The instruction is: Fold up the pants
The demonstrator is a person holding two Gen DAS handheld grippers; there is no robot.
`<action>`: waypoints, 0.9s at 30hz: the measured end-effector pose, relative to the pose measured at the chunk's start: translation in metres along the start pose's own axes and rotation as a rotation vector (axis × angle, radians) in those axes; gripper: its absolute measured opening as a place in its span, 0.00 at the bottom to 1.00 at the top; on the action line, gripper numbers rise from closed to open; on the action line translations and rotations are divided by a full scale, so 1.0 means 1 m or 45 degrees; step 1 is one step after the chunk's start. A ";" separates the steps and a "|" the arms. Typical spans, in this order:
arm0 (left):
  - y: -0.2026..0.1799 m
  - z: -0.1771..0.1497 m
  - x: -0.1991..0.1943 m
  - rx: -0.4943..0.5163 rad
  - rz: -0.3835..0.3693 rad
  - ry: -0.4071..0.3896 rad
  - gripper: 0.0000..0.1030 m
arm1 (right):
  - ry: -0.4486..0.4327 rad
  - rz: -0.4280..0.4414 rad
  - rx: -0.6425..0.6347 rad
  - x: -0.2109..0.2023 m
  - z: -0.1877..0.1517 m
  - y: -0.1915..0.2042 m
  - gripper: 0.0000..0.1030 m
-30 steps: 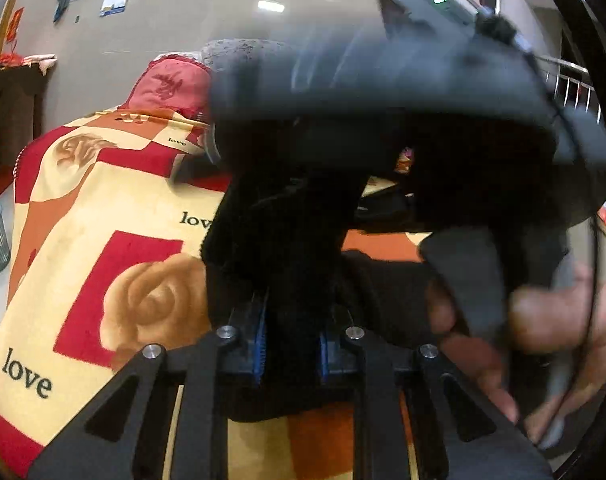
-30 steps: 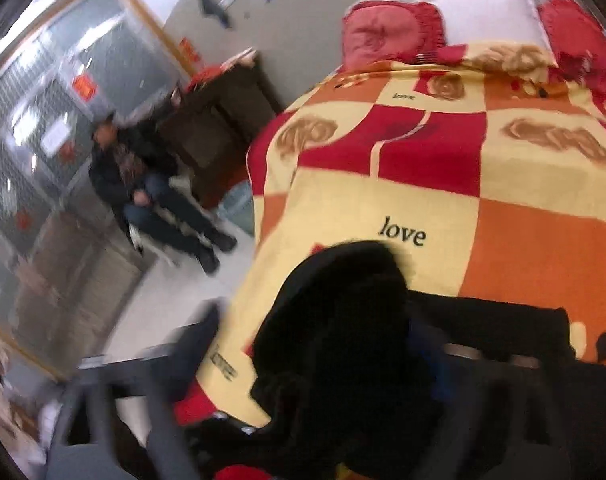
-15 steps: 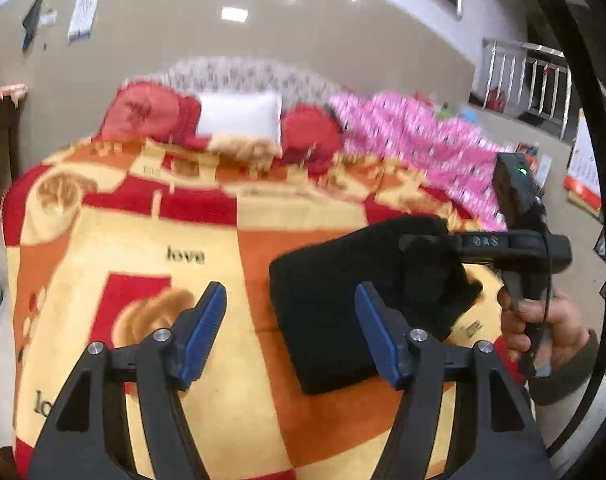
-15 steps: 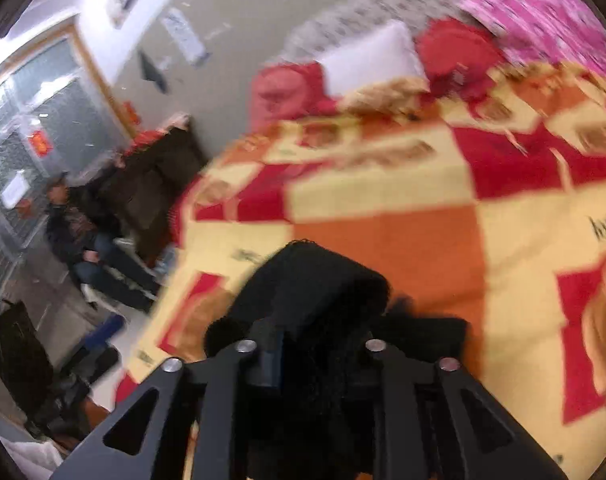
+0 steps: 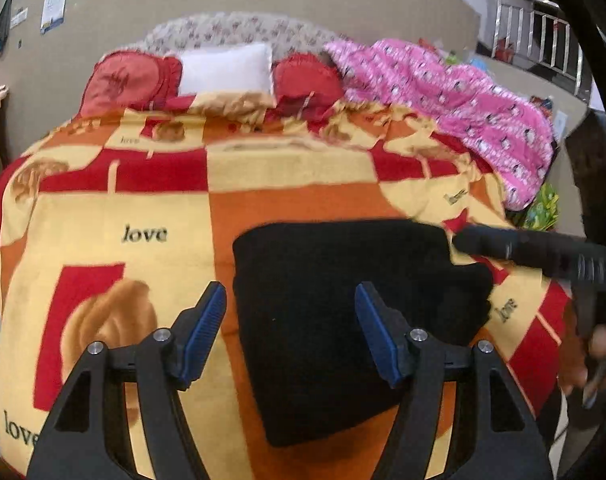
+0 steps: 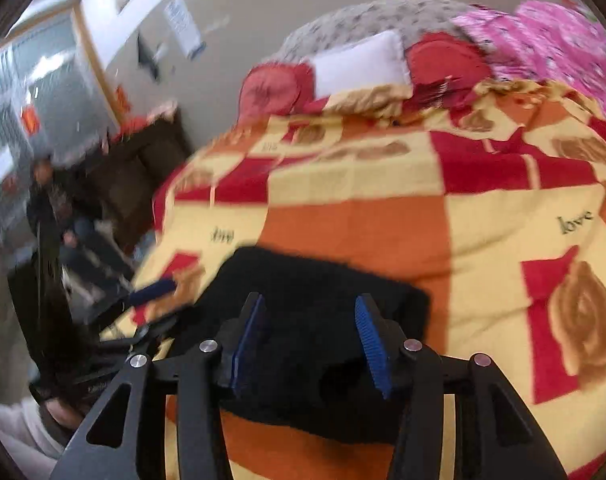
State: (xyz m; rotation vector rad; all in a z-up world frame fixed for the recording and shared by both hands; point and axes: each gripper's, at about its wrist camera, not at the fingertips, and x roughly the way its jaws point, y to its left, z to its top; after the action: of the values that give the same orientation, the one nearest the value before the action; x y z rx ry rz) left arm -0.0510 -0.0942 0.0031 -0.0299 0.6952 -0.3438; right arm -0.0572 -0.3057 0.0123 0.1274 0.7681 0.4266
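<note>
Both grippers, left gripper (image 5: 290, 334) and right gripper (image 6: 309, 342), stand spread, jaws just opened; the folded black pants (image 5: 343, 312) could spring apart if a pad snags the cloth.

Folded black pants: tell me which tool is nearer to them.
Right. The right tool hangs open directly over the folded black pants; the left tool is open too, straddling their left edge, slightly farther back.

pants (image 5: 343, 320) — black, thick fuzzy fabric | state: lying folded into a compact, roughly rectangular bundle, one far corner sticking out unevenly | pose: resting flat | place: sitting on the orange patch of the bed's blanket (image 5: 103, 220), near its front edge
</note>
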 end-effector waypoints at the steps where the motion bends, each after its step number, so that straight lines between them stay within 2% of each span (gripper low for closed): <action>1: 0.001 -0.001 0.003 -0.010 -0.008 0.018 0.64 | 0.053 -0.058 -0.029 0.009 -0.009 0.003 0.47; 3: 0.002 -0.008 0.013 -0.034 -0.027 0.060 0.64 | 0.123 -0.178 -0.058 0.021 -0.031 0.000 0.48; 6: 0.003 -0.016 0.022 -0.061 -0.037 0.087 0.69 | 0.067 -0.132 -0.025 0.015 -0.044 -0.011 0.50; 7: 0.003 -0.016 0.022 -0.064 -0.037 0.086 0.70 | 0.070 -0.115 0.025 0.009 -0.043 -0.018 0.53; 11: 0.000 -0.010 0.018 -0.043 -0.019 0.074 0.69 | -0.002 -0.036 0.140 -0.005 -0.032 -0.032 0.56; 16: -0.003 -0.010 0.021 -0.044 -0.003 0.084 0.70 | 0.026 -0.055 0.164 0.028 -0.018 -0.037 0.59; 17: -0.003 -0.010 0.022 -0.049 -0.003 0.083 0.71 | 0.012 -0.062 0.149 0.030 -0.018 -0.035 0.56; 18: -0.003 -0.010 0.023 -0.053 0.000 0.086 0.71 | -0.007 -0.074 0.125 0.031 -0.017 -0.031 0.42; 19: -0.003 -0.009 0.024 -0.056 0.004 0.088 0.72 | -0.023 -0.094 0.105 0.031 -0.015 -0.029 0.20; 20: -0.003 -0.008 0.025 -0.057 0.007 0.089 0.72 | -0.037 -0.099 0.100 0.030 -0.012 -0.028 0.13; 22: -0.005 -0.005 0.027 -0.058 0.016 0.093 0.73 | -0.057 -0.118 0.093 0.026 -0.005 -0.029 0.05; 26: -0.009 0.002 0.032 -0.059 0.037 0.085 0.74 | -0.082 -0.202 0.025 0.019 0.005 -0.025 0.05; 27: -0.010 0.002 0.033 -0.060 0.042 0.084 0.76 | -0.072 -0.244 -0.003 0.022 0.005 -0.023 0.05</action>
State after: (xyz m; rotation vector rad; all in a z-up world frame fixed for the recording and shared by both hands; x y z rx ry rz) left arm -0.0286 -0.1143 -0.0145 -0.0517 0.7679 -0.2977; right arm -0.0324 -0.3169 -0.0043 0.0629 0.7169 0.2413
